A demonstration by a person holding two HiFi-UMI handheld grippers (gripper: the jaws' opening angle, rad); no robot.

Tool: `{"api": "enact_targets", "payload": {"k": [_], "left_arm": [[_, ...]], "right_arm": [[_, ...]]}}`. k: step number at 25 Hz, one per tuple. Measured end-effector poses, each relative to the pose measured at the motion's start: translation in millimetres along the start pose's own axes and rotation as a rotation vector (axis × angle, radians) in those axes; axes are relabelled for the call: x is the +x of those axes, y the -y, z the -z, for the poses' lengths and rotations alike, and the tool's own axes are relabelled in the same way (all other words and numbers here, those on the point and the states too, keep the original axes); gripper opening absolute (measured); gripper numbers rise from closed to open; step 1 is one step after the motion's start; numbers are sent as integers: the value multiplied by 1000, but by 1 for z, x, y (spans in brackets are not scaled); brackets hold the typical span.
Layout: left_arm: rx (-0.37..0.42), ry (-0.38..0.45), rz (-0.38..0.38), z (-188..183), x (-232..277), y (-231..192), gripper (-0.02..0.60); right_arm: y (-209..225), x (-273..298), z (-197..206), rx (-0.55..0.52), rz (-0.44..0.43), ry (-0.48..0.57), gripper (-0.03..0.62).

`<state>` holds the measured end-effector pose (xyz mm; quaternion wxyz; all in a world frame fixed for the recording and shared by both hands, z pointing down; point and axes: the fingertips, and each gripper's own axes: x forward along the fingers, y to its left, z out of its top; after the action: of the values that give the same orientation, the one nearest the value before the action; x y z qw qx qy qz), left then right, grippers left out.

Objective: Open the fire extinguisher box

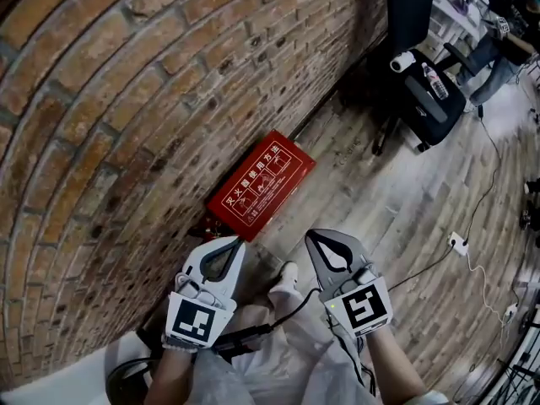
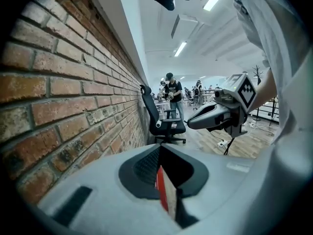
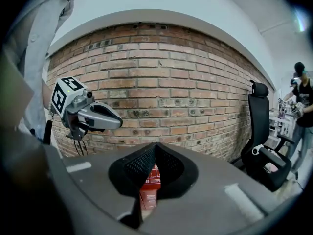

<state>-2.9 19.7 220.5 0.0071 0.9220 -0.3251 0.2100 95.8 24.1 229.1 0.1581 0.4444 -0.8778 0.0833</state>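
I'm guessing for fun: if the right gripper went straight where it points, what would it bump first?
Probably the red fire extinguisher box, seen just past the right gripper; depth is unclear.

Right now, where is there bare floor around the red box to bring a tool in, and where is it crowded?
In the head view, bare wood floor lies right of the red box, bordered by the office chair beyond and the white power strip with its cable. Tight: the box's left side runs along the brick wall.
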Motion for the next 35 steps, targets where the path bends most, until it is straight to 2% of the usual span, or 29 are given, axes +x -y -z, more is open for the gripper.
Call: {"api": "enact_targets", "payload": {"k": [9, 22, 24, 28, 30, 35], "left_arm": [[-10, -49, 15, 37, 38, 3, -2], [-36, -139, 90, 132, 79, 22, -2], [-53, -152, 97, 149, 85, 24, -2], [-117, -141, 63, 179, 98, 20, -2], [-158, -141, 47, 195, 103, 21, -2], [-204, -155, 61, 233, 118, 35, -2]], "right_arm": [[7, 36, 42, -3, -102, -33, 6], [3, 96, 136, 77, -149, -137, 6], [2, 104, 151, 87, -157, -154, 3], [1, 118, 181, 125, -172, -186, -2], [0, 125, 197, 146, -183, -204, 45], [1, 144, 231, 187, -200, -247, 81]]}}
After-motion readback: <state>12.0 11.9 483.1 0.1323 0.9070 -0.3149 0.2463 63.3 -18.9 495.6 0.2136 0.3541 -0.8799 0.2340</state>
